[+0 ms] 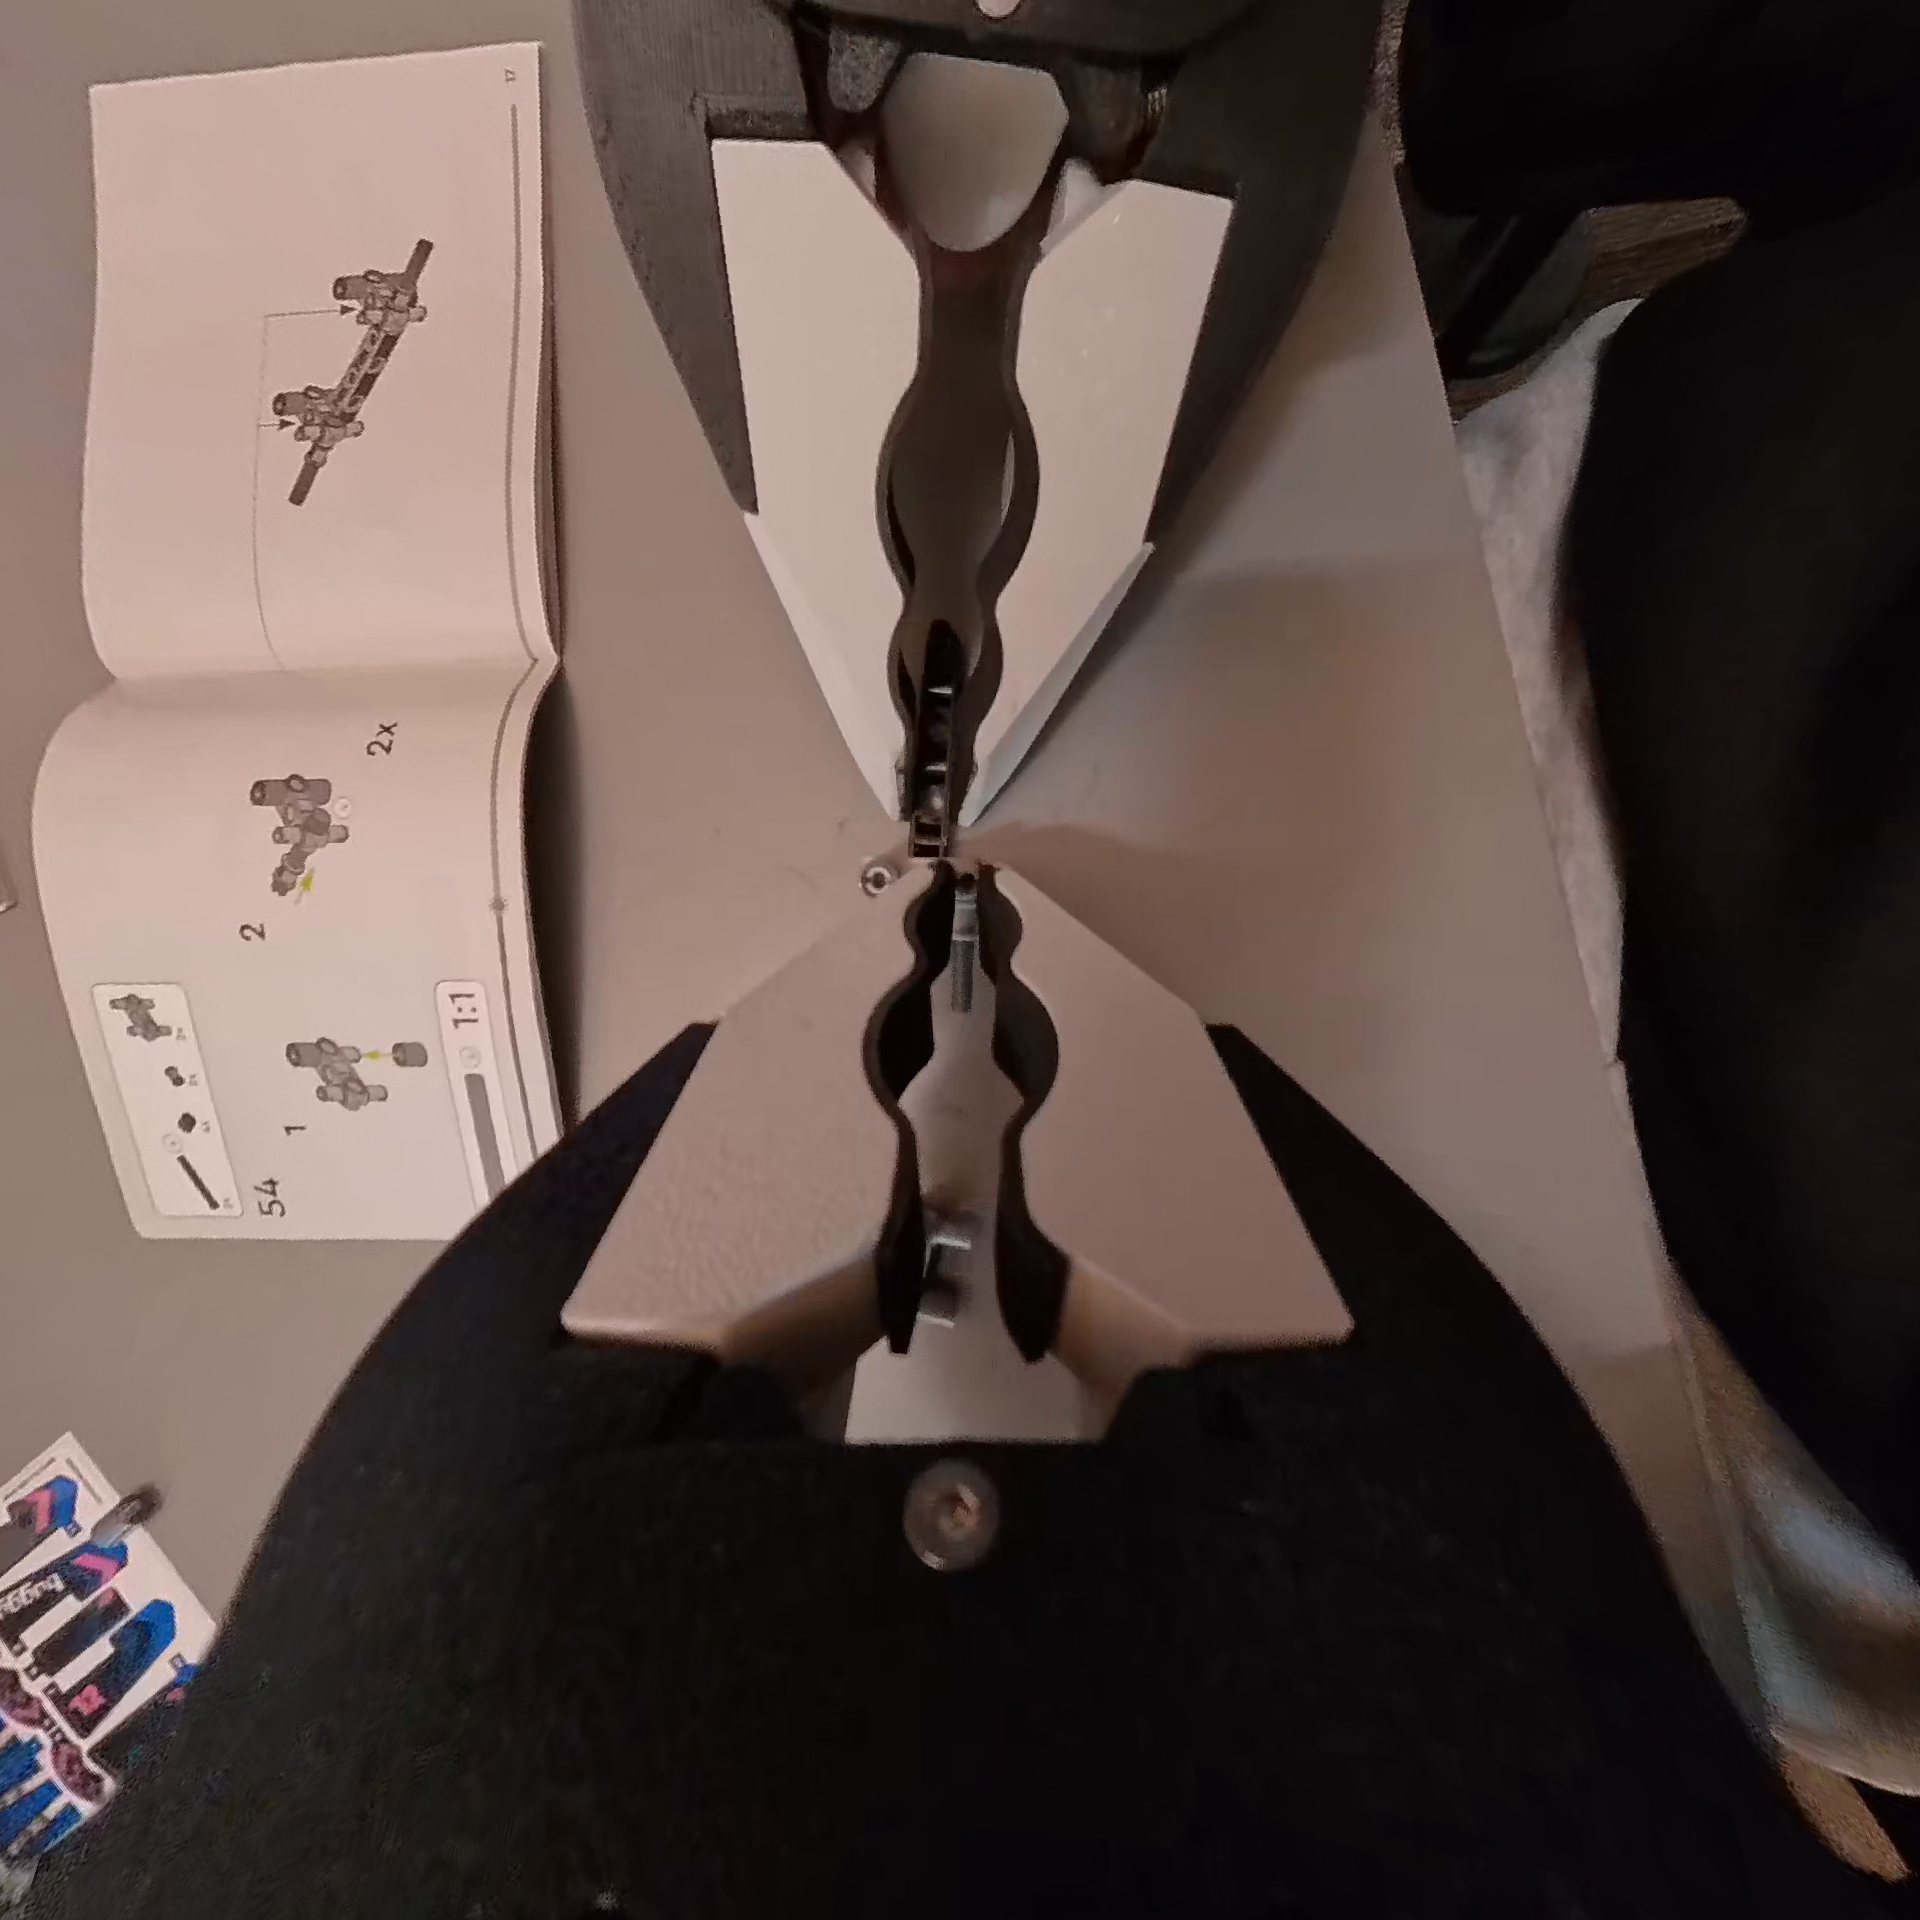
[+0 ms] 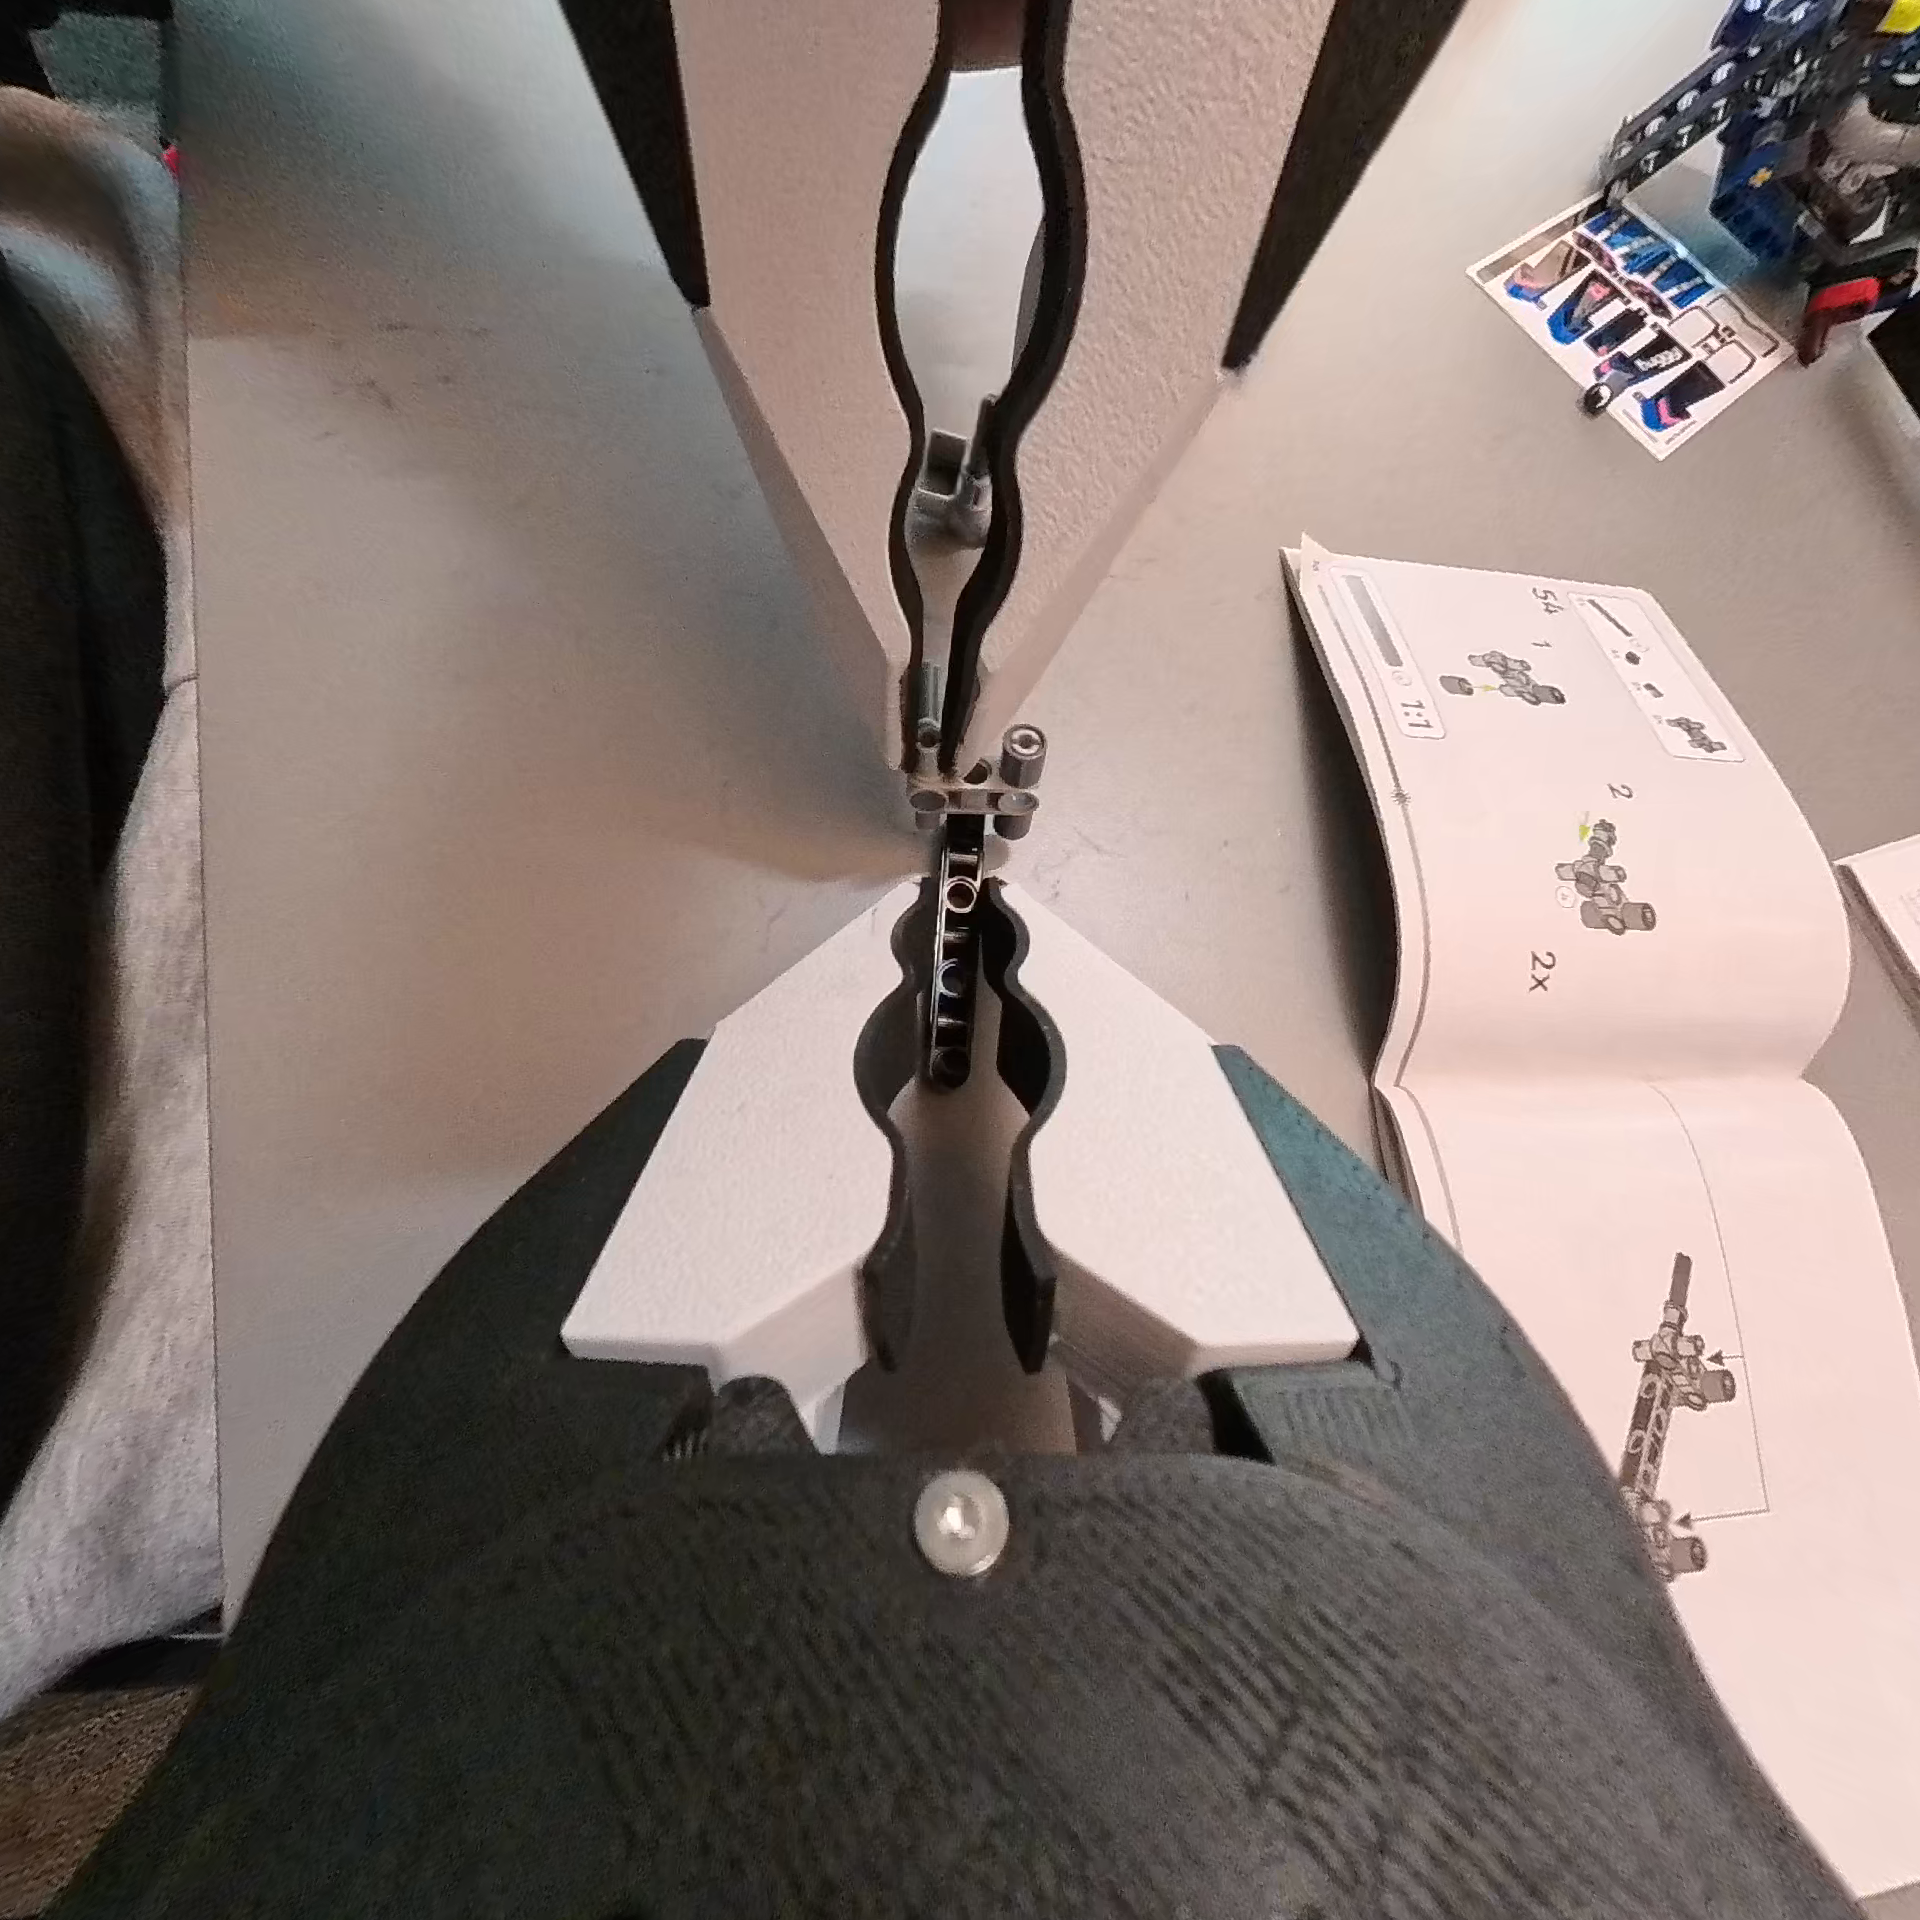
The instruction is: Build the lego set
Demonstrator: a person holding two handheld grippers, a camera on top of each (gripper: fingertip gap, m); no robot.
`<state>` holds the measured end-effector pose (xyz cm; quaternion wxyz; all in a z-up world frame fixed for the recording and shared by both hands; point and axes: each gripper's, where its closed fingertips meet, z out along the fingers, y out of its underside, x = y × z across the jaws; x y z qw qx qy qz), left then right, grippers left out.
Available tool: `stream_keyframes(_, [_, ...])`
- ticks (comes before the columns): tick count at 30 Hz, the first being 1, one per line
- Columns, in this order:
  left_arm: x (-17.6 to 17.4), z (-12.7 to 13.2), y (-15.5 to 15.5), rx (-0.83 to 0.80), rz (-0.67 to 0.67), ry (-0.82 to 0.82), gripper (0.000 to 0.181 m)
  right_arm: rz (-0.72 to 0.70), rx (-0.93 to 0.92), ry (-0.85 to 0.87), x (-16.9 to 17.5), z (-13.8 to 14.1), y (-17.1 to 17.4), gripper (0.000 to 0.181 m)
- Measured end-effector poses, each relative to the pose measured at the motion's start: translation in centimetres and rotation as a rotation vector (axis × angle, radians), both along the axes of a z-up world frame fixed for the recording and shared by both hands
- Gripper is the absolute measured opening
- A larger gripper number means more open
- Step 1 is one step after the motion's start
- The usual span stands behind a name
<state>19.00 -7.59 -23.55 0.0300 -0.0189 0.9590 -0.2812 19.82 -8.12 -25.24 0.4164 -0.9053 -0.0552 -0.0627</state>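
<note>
- Grips, between the clenched fingers of the right gripper [image 2: 961,883], a black lego beam [image 2: 954,966], flat, with a row of round holes; runs lengthwise along the gap between the fingers, its far end poking out past the tips.
- Pinches, in the shut fingers of the left gripper [image 1: 951,883], a grey lego connector piece [image 2: 971,795] made of short plastic tubes and pins, held right at the tips.
- Tip to tip in both wrist views, the two grippers facing each other above the counter [image 2: 520,623], a plain grey surface.
- In the right wrist view, meets the far end of the beam at the grey connector – touching, though whether pushed home cannot be told.
- Seen from the left wrist view: the right gripper [image 1: 935,821] coming in from the top, the beam [image 1: 940,727] dark between its fingers, a thin grey pin [image 1: 961,961] lying in the left gripper's own gap.
- Flat on the counter beside the grippers, an open white instruction booklet [image 1: 312,644] with drawings of small grey assemblies – on the left in the left wrist view, on the right [image 2: 1610,935] in the other.
- Beyond the booklet, a sticker sheet [image 2: 1631,322] printed in blue, black and pink, also at the lower left corner [image 1: 62,1621] of the left wrist view.
- Just behind the sheet, at the top right corner, a partly built blue and black lego model [image 2: 1787,135], standing well apart from the grippers.
</note>
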Motion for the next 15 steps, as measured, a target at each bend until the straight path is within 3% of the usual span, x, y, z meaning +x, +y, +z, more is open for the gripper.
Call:
stream_keyframes(9, [-0.1, 0.0, -0.1, 0.008, -0.05, 0.03, 0.001, 0.014, 0.001, -0.005, -0.2, 0.0, 0.0, 0.007])
stream_keyframes(11, [-0.2, 0.0, -0.1, -0.002, -0.053, 0.032, 0.001, -0.015, 0.024, -0.021, 0.3, 0.4, 0.1, 0.032])
stream_keyframes(15, [-0.4, 0.1, -0.2, -0.003, -0.07, 0.034, 0.001, -0.021, 0.099, -0.006, 0.3, 1.6, 0.6, 0.04])
